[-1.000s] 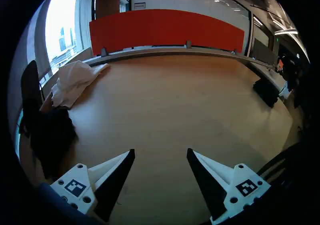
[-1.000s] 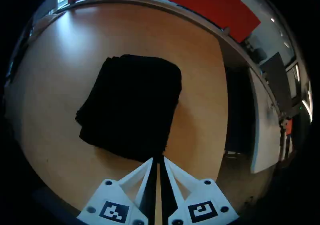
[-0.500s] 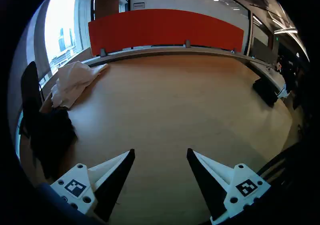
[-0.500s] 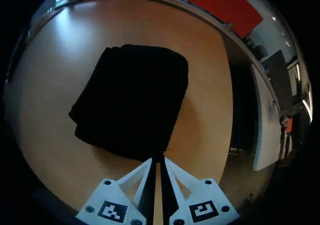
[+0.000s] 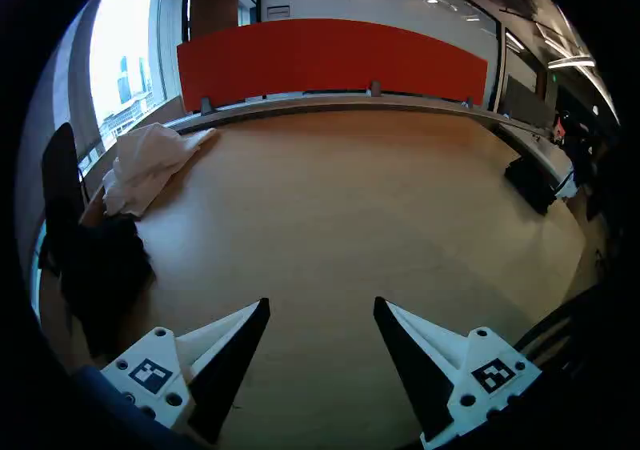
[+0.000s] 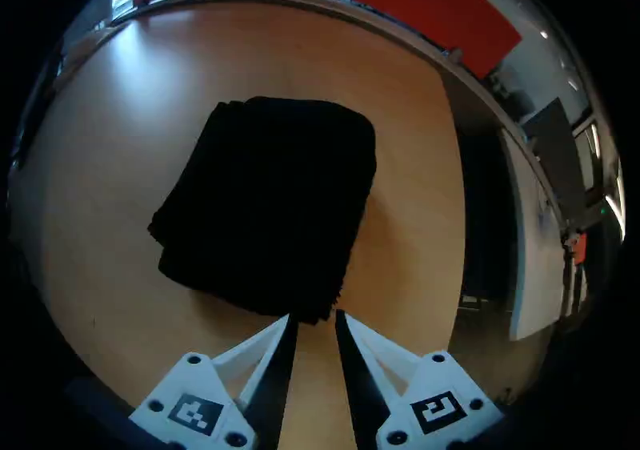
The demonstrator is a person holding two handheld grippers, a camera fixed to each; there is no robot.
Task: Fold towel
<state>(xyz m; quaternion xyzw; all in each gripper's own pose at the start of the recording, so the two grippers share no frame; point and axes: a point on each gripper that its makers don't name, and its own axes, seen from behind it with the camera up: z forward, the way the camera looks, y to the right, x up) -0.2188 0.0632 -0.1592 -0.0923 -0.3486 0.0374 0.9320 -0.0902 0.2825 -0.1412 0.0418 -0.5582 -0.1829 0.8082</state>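
- Wooden tabletop [image 5: 336, 210] stretches ahead of both grippers, with a red divider panel [image 5: 336, 58] along its far edge and a bright window [image 5: 124, 66] beyond on the left.
- Half a second ago the right gripper [image 6: 314, 317] had its fingers drawn almost together, the tips at the near edge of the black towel [image 6: 272, 202]. Now the fingers stand a little apart and hold nothing. The gap is still narrow, nowhere near full spread.
- That towel lies flat on the table directly ahead of the right gripper as a compact, layered rectangle. Its near corner sits right at the gap between the fingertips, and I cannot tell whether it touches them.
- The towel has barely shifted between the earlier right gripper view and this one.
- The left gripper [image 5: 320, 301] has not changed. Its fingers are spread wide over bare wood and grasp nothing.
- Far ahead and to its left lies a crumpled white cloth [image 5: 148, 166]. A dark bundle [image 5: 104, 266] sits closer on the same side, too dim to identify.
- I read the parting fingers as a release after the last fold. The black towel looks finished, or very nearly so.
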